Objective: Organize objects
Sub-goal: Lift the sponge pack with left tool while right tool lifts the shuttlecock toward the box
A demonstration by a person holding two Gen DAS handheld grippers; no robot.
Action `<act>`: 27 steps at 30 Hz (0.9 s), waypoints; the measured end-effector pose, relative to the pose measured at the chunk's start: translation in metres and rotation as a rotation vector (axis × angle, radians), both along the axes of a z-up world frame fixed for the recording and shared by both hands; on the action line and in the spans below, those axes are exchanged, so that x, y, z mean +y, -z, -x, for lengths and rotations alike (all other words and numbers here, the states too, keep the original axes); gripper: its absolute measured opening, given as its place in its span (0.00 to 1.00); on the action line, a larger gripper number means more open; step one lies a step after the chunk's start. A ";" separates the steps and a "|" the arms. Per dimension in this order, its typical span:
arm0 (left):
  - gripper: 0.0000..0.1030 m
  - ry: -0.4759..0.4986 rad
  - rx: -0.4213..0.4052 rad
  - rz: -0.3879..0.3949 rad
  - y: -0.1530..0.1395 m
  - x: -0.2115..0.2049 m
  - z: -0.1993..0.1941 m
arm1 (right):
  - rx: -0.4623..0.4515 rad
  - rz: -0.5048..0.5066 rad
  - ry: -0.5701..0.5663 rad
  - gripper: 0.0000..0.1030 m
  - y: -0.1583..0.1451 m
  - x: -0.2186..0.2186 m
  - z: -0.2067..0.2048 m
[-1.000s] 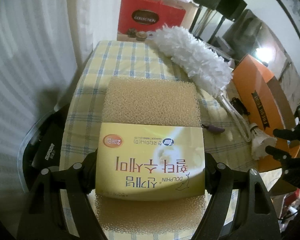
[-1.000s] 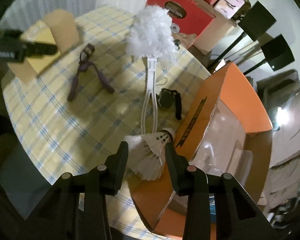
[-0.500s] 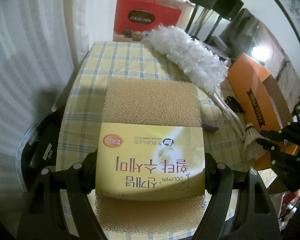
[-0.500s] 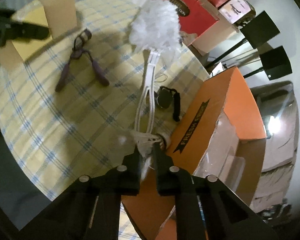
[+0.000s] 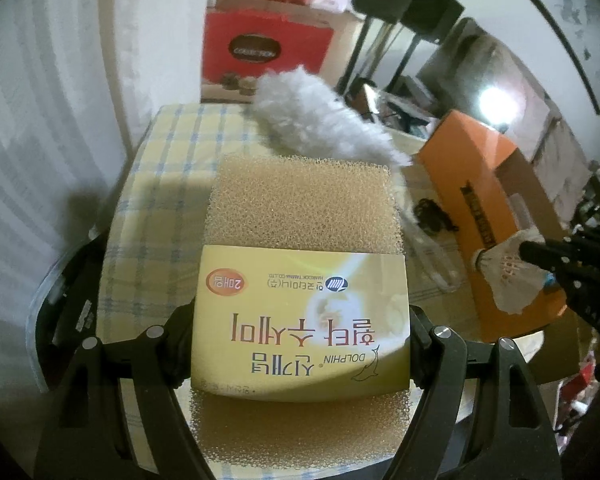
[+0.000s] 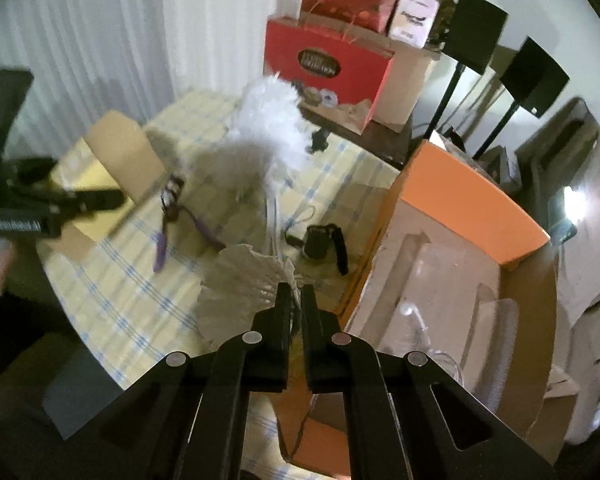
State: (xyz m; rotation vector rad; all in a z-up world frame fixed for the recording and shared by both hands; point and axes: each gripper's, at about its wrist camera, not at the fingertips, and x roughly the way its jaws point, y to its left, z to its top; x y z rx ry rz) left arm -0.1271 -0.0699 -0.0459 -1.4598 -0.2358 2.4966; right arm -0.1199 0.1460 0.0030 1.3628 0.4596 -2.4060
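Right claw (image 6: 296,294) clenched on shuttlecock (image 6: 244,284) beside orange box (image 6: 464,216); left claw (image 5: 300,320) grasps sponge pack (image 5: 304,280).

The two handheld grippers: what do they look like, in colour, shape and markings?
Both are matte black. The left gripper and the right gripper have angular, strut-like fingers with round silver fasteners at the joints. In the right wrist view, the left gripper's body carries small white lettering, too blurred to read, and a blue band.
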 end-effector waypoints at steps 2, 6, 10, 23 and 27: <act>0.73 0.017 0.009 -0.007 -0.006 0.007 0.000 | 0.006 0.042 0.011 0.04 -0.007 0.006 -0.002; 0.73 0.059 0.029 -0.019 -0.020 0.024 -0.001 | 0.030 0.114 0.045 0.04 -0.022 0.025 -0.004; 0.73 0.101 0.046 -0.020 -0.034 0.048 0.002 | 0.063 0.160 0.080 0.04 -0.035 0.043 -0.009; 0.73 0.254 0.106 -0.077 -0.080 0.135 0.007 | 0.151 0.263 0.216 0.04 -0.073 0.115 -0.024; 0.73 0.296 0.100 -0.088 -0.084 0.166 0.015 | 0.151 0.254 0.269 0.04 -0.072 0.138 -0.027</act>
